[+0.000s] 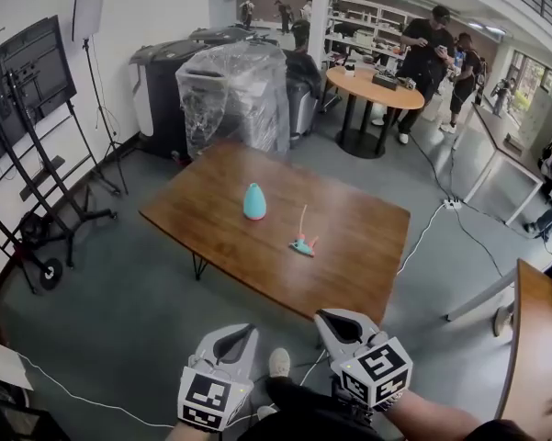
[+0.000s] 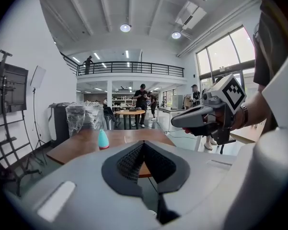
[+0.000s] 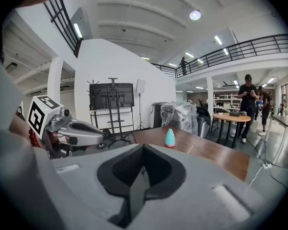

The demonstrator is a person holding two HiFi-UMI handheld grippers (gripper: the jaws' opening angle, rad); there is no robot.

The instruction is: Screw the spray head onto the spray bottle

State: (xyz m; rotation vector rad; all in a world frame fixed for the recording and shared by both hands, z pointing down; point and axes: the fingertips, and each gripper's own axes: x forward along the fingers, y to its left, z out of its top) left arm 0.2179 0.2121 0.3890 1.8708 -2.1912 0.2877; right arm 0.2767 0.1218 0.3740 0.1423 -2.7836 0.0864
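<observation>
Hovering low in frame | left tongs [image 1: 242, 331], right tongs [image 1: 325, 317] pressed together, empty | bottle [image 1: 254, 201] centre: probably light, slick, grip mid-body | spray head [image 1: 303, 243] nearby: grip collar, tube likely flimsy

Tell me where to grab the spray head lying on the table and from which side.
Grip the spray head by its teal body, not the thin tube that sticks up from it. It lies low on the table, apart from the upright bottle, so come from above, jaws straddling the body beside the tube. The right gripper looks nearer; its jaws are shut, so open first.
</observation>
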